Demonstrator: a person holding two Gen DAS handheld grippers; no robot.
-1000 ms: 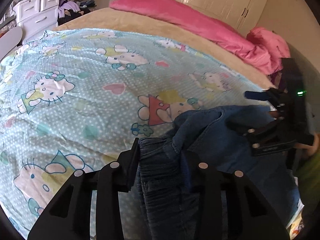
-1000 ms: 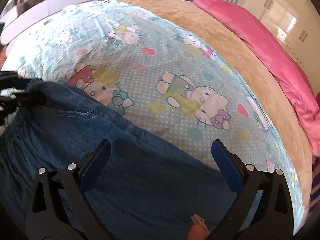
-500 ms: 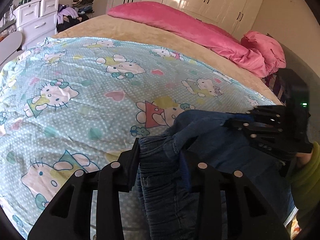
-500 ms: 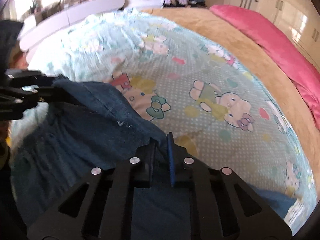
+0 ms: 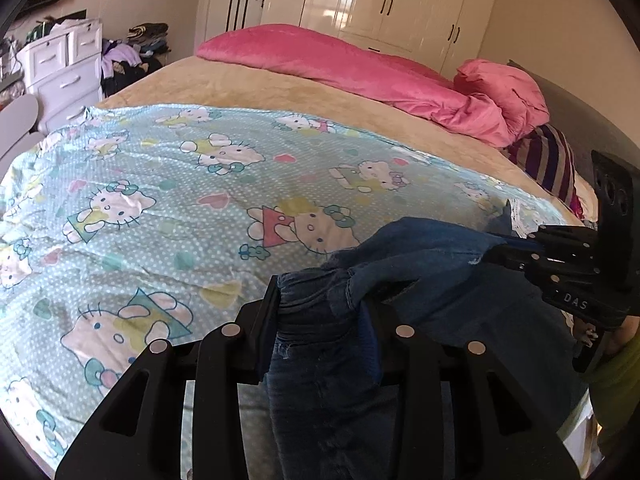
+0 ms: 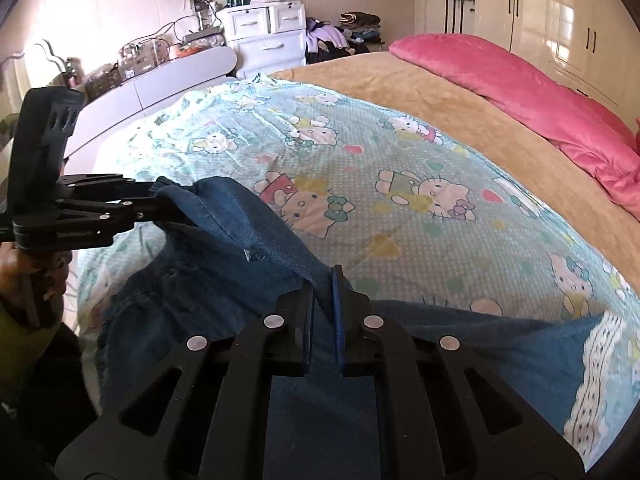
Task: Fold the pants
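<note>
A wide bed (image 5: 280, 92) fills the room, with a tan blanket (image 6: 420, 92) over it and a pale blue cartoon-cat sheet (image 5: 160, 208) spread across the near part. A pink quilt (image 5: 340, 64) lies bunched along the far side, by the white wardrobe (image 5: 380, 0). A white chest of drawers (image 6: 264, 36) stands off at the foot end.

The pants (image 6: 208, 320), dark blue denim, hang at the near edge of the bed, lifted off the sheet along one hem and draping down from there. Part of the cloth rests on the sheet's lace-trimmed corner.

Both grippers tilt downward toward the bed, side by side and near each other. The left gripper (image 5: 324, 304) has a thick gathered bunch of the denim clamped between its fingers, which stand a narrow way apart around it. The right gripper (image 6: 322, 292) has its fingers nearly together, pinching a thin edge of the same pants; the stretch of hem between the two grips runs taut. A hand (image 6: 24, 276) wraps the left gripper's handle, beside a green sleeve (image 6: 20, 344).
</note>
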